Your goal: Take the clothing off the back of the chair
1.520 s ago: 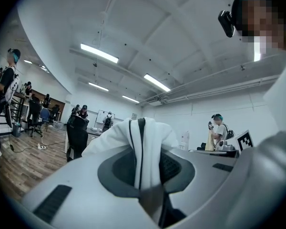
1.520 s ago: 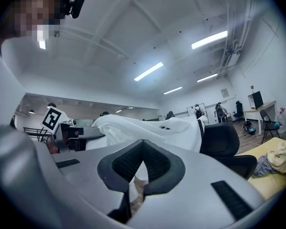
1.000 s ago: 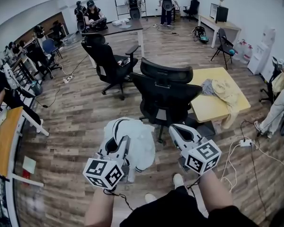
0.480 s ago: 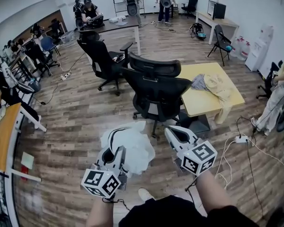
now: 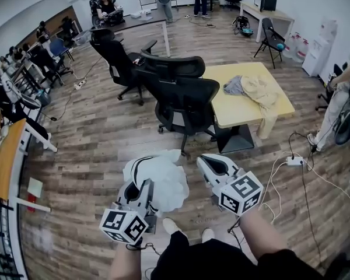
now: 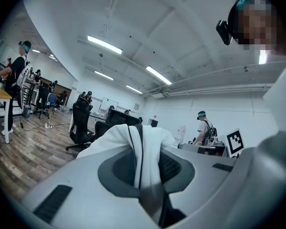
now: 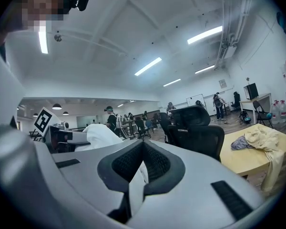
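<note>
legible text: none | left marker cube, right marker cube — black-and-white square codes, no letters

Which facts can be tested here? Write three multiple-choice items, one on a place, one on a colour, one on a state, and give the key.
1. The beige clothing lies:
A on the floor
B on the yellow table
C over a chair back

2. The garment in the left hand-held gripper is:
A red
B blue
C white with a dark stripe

3. The left hand-held gripper is:
A shut on the garment
B open and empty
C lying on the table

Key:
1 B, the head view shows it heaped on the tabletop with one part hanging off the edge.
2 C, the left gripper view shows white cloth with a dark stripe.
3 A, the left gripper view shows the cloth pinched between the jaws.
</note>
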Motion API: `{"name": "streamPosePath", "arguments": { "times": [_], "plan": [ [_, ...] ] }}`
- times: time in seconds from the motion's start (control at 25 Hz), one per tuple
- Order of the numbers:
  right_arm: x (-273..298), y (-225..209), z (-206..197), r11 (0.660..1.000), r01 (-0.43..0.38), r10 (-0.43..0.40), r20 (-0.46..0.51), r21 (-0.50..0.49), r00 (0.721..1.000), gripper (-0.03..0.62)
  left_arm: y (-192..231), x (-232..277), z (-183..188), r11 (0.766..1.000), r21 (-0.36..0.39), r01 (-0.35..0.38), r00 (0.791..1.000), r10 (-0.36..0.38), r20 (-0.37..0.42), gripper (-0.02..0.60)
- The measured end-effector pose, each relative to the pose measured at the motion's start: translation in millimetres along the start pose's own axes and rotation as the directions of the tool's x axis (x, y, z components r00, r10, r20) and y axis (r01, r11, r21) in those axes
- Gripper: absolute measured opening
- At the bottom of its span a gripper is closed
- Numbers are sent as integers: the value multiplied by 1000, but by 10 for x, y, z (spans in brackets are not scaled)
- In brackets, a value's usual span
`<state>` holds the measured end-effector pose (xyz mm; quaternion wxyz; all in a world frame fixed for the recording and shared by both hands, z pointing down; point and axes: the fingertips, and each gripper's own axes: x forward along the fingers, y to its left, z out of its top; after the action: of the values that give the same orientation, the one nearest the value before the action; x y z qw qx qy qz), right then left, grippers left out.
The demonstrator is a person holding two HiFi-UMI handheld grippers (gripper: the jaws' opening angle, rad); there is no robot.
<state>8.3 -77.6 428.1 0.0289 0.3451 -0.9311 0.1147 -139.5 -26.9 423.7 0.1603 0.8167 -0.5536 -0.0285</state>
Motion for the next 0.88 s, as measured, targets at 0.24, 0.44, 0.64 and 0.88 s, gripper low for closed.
{"name": "streamPosePath", "arguments": {
  "times": [0.24,0.44,0.64,0.88],
  "plan": [
    [-423,-3,-141,1000,-15,15,-12,-6,1000,12,-413,-136,-262,1000,-7,-4,1000,4,-13,81],
    [-696,26,-181,999,-26,26,0,-18,1000,12,-671,-239,-361,1000,6,0,1000,0,-14,81],
    [-864,54,-113,1000,-20,20,16,-19,1000,12,-853,-302,-339,1000,23,4,1000,-4,-7,81],
    [-934,63,-49,1000,-20,21,29,-21,999,12,-944,-322,-309,999,42,4,1000,-4,2,81]
  ]
}}
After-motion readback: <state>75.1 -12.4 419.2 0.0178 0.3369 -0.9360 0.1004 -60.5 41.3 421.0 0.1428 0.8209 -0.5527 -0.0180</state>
